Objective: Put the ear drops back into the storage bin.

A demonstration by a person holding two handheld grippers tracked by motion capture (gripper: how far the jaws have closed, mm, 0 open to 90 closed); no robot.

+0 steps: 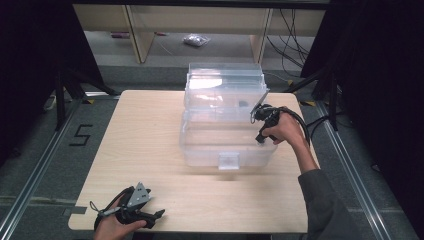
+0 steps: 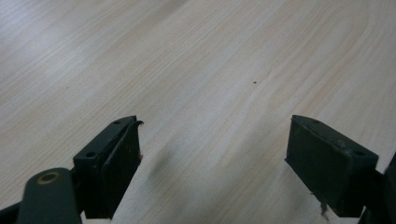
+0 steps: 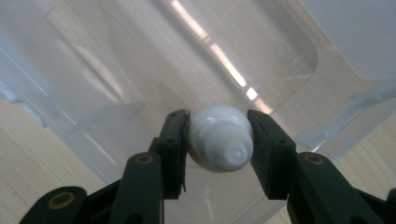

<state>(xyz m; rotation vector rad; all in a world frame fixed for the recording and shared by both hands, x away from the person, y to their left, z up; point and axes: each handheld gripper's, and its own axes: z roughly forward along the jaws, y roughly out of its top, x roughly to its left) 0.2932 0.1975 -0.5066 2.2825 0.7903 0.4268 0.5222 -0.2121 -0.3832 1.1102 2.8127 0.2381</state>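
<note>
**Right gripper lowering a white capped container into the clear bin**

The right gripper (image 3: 219, 140) clamps a white capped container (image 3: 219, 137), probably a small bottle, cap toward the camera, over the clear plastic bin (image 1: 200, 145) at the counter's (image 1: 150, 130) 1 o'clock, positioned for release inside. The left gripper (image 2: 212, 163) rests at 7 o'clock, jaws wide and empty, clear of the work.

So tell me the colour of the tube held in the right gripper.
White tube, clearest in the right gripper view.
</note>
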